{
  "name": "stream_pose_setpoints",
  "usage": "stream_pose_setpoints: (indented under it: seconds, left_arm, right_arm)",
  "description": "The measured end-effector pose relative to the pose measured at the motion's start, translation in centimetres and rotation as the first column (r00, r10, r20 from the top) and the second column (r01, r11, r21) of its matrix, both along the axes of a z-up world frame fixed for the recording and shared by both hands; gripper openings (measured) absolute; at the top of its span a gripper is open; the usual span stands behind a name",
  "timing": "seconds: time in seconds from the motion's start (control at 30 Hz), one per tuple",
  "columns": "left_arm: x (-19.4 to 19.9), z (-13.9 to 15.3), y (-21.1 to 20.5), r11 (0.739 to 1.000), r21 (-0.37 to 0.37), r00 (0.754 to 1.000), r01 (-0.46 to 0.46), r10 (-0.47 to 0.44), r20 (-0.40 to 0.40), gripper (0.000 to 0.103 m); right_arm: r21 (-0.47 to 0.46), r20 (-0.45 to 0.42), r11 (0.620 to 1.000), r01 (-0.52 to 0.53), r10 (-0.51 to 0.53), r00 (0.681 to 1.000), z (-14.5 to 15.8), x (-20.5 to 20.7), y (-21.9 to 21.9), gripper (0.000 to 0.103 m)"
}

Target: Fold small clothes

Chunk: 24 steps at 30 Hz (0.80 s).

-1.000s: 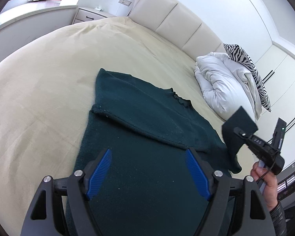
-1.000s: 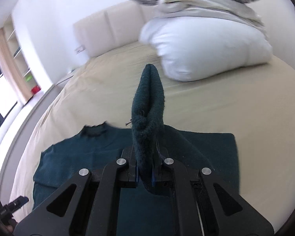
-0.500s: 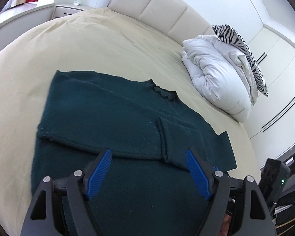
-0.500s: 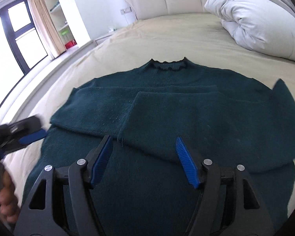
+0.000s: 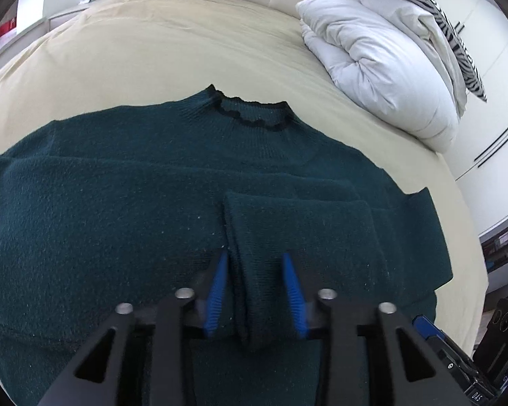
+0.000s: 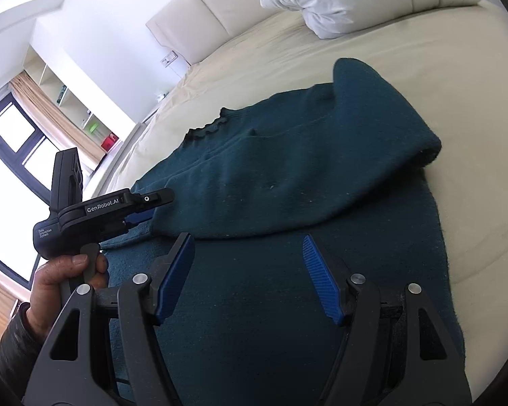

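A dark green knit sweater [image 5: 118, 203] lies flat on the cream bed [image 5: 152, 50], collar away from me, both sleeves folded across its chest. My left gripper [image 5: 255, 291] has its blue pads closing around the cuff of the folded right sleeve [image 5: 298, 230]; a narrow gap still shows on each side. In the right wrist view the left gripper [image 6: 145, 209] sits at that sleeve's cuff. My right gripper [image 6: 247, 277] is open and empty above the sweater's lower body [image 6: 271, 304].
A white duvet [image 5: 372, 57] with a zebra-print pillow [image 5: 423, 10] is piled at the bed's far right. The padded headboard [image 6: 200, 27] stands behind. A window and shelves [image 6: 34, 128] are at the left.
The right gripper let go of the sleeve, which now lies folded across the chest, and drew back open. The left gripper moved right to the sleeve cuff and narrowed its jaws around it.
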<state>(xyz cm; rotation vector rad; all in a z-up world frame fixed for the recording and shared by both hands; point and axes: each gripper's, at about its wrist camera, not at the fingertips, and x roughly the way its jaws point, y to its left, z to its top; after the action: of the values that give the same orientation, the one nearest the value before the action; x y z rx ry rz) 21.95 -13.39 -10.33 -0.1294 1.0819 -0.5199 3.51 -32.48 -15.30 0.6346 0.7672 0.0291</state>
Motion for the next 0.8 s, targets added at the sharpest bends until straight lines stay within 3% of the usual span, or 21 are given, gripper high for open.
stream_pose_setpoints:
  seconds: [0.2, 0.27, 0.4, 0.67, 0.8]
  left_arm:
    - [-0.4, -0.3, -0.7, 0.999, 0.042, 0.999, 0.023, -0.024, 0.025, 0.027]
    - [-0.4, -0.2, -0.6, 0.999, 0.032, 0.999, 0.021, -0.022, 0.028, 0.013]
    - [-0.8, 0.8, -0.1, 1.000, -0.001, 0.998, 0.021, -0.021, 0.058, 0.008]
    - [-0.2, 5.4, 4.5, 0.991, -0.116, 0.984, -0.061, 0.079, 0.162, 0.008]
    - [1.1, 4.2, 7.1, 0.987, -0.114, 0.982, -0.117, 0.132, 0.138, 0.008]
  right_arm:
    - [0.003, -0.017, 1.000, 0.003, -0.003, 1.000, -1.2, -0.8, -0.4, 0.065]
    - [-0.001, -0.021, 1.000, 0.002, -0.002, 1.000, -1.4, -0.3, 0.0, 0.065]
    - [0.003, -0.012, 1.000, 0.008, -0.008, 1.000, -0.8, -0.5, 0.0, 0.065]
    - [0.173, -0.028, 0.976, 0.130, -0.127, 0.992, -0.7, -0.6, -4.8, 0.065]
    - [0.229, -0.040, 0.957, 0.180, -0.176, 0.984, -1.0, -0.4, -6.6, 0.066]
